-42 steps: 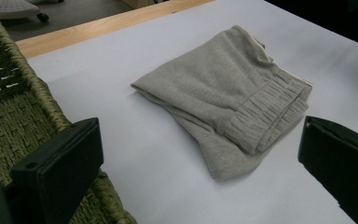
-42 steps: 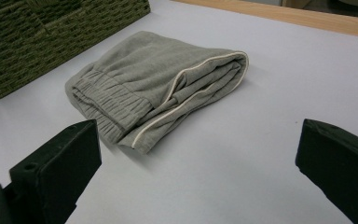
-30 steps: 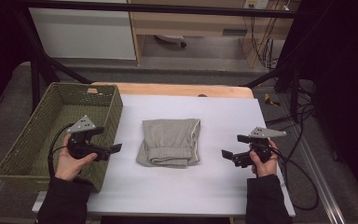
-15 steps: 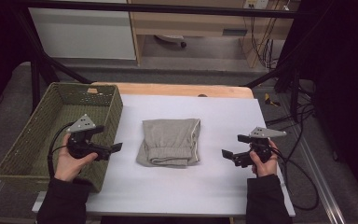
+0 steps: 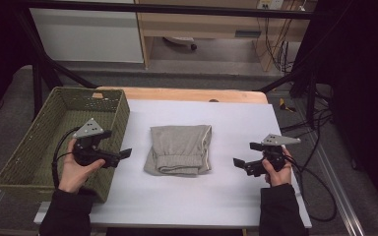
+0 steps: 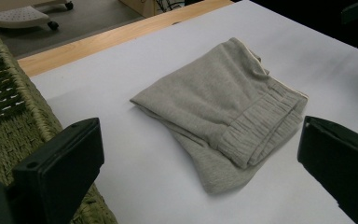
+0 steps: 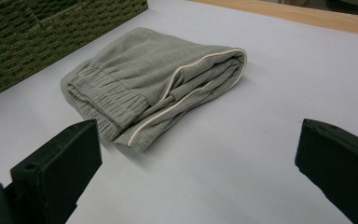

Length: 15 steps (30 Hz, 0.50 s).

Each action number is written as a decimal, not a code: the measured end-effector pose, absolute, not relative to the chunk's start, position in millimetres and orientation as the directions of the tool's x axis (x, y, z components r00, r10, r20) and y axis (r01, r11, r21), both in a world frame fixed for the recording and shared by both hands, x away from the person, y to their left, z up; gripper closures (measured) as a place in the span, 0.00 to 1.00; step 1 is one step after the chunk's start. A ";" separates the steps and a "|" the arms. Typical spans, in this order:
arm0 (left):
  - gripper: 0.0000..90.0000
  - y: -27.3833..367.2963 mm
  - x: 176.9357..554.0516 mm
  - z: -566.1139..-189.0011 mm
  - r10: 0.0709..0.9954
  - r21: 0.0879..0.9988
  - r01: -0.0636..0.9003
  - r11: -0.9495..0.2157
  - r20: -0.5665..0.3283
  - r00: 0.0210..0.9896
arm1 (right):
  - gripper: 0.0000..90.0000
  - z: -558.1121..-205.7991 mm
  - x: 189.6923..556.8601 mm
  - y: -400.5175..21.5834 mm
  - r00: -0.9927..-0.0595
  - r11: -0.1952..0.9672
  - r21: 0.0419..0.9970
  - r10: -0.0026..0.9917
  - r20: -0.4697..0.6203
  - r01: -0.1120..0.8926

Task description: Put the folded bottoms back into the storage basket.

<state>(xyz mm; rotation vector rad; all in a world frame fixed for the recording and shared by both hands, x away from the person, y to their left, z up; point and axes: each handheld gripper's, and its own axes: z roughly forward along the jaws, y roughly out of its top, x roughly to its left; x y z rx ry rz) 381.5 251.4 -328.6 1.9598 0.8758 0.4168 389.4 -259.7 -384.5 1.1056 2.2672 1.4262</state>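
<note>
Left black two-jaw gripper point(image 5: 120, 156) held at the table's left edge, jaws spread wide, nothing between them, pointing toward the cloth; grey three-cornered plate on top, cable looping back over the basket. Right black two-jaw gripper point(image 5: 240, 159) at the table's right side, jaws also wide apart and empty, aimed left at the cloth. Between the two, well apart from both, lies the folded grey sweat garment with ribbed elastic band and pale piped seam point(image 5: 179, 149), flat near the middle of the white-covered table point(image 5: 236, 206); soft knit, roughly square fold, ribbed band toward the near edge, pale seam along its right side. Nothing sits between either gripper and the cloth, bare white surface both ways. Olive-green woven rectangular basket point(image 5: 23, 153) at the table's left edge, just beside the left gripper, coarse weave, near the cloth but not touching it. Wooden edge strip point(image 5: 187, 95) along the far side of the table
</note>
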 end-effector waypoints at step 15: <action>0.00 228.6 375.6 -326.5 0.711 0.844 0.409 -0.346 -0.048 0.701 | 0.01 -383.5 388.7 -260.7 -0.683 0.236 0.853 0.708 0.176 0.465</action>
